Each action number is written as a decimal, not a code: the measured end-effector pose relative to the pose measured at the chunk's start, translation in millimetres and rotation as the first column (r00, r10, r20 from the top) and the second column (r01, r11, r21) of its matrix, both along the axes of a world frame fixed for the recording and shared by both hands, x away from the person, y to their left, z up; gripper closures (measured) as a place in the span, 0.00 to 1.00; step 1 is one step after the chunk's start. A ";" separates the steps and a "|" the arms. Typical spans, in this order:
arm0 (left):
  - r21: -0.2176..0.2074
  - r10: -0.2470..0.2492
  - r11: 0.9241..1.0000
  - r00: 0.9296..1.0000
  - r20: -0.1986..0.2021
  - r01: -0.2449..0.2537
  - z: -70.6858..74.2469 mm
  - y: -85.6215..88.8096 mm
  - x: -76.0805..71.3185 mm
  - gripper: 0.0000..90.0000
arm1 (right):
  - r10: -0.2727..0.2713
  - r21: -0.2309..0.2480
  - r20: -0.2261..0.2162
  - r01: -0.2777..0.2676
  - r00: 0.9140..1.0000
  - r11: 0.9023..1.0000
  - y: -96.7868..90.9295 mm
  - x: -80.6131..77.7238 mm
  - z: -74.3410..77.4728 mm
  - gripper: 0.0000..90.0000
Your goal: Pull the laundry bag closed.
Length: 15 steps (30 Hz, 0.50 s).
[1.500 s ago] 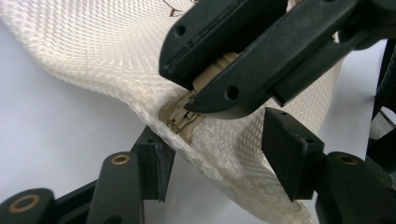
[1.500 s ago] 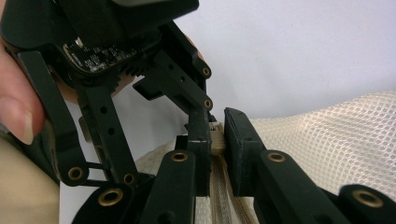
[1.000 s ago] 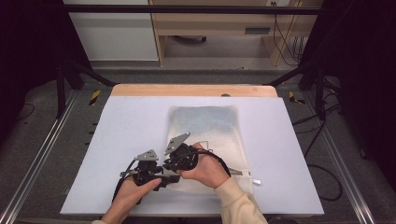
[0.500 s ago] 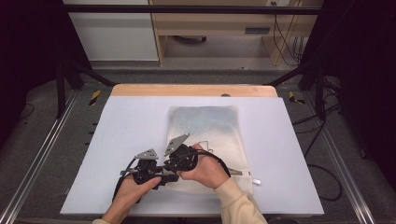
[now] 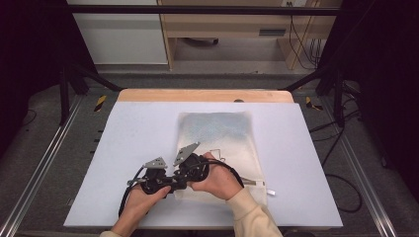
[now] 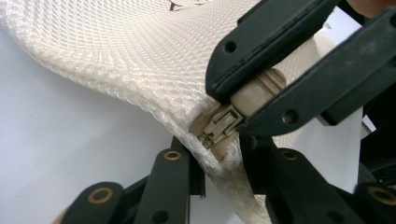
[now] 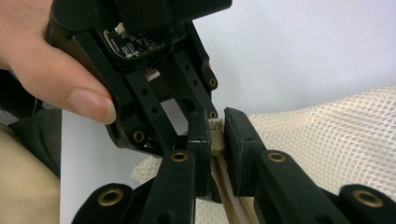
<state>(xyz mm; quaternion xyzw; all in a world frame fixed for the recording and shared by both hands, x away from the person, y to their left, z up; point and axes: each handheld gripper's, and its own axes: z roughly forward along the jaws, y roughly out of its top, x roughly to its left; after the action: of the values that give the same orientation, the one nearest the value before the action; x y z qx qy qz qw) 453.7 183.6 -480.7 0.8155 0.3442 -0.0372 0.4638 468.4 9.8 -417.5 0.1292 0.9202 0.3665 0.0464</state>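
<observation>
— What's on the counter [image 5: 133, 148]?

— A white sheet covers it, and a cream mesh bag [image 5: 222, 143] lies flat on that, stretching away from both pairs of jaws toward the far edge. Its near corner is lifted up where the two tools meet.

— And the person?

— Both hands come in from the near side. The left hand [image 5: 141, 200] holds the left gripper [image 6: 217, 154], the right hand [image 5: 220, 180] holds the right gripper [image 7: 215, 135], and the two sit nose to nose, almost touching.

— What has the left one got?

— Its jaws are nearly closed, pinching the seam at the bag's edge [image 6: 210, 163], just below the zipper. The mesh bulges up and away beyond its tips.

— The right one?

— Its jaws are clamped tight on the beige pull tab [image 6: 254, 91]. In the left gripper view that tab sits squeezed between them, with the small zipper slider [image 6: 219, 126] poking out just under their tips. In the right gripper view the tab is a thin sliver [image 7: 217, 137] between the jaws, the zipper tape running down toward the camera.
</observation>
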 end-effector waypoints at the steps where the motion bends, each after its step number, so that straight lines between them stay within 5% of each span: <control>1: 0.002 0.000 1.000 1.000 0.002 0.000 -0.1 0.1 0.0 0.86 | 0.001 0.002 0.003 -0.001 1.000 1.000 -0.2 0.1 -0.1 0.91; 15: 0.019 0.002 1.000 1.000 0.006 -0.002 0.4 1.5 0.4 0.93 | 0.014 -0.011 0.010 -0.014 1.000 1.000 -3.1 -0.2 -1.7 0.91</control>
<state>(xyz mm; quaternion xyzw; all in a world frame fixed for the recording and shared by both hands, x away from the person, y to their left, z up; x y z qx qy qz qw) 454.1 185.0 -480.3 0.8195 0.3442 -0.0312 0.4572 468.2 6.8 -419.2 0.1206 0.9229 0.3622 0.0493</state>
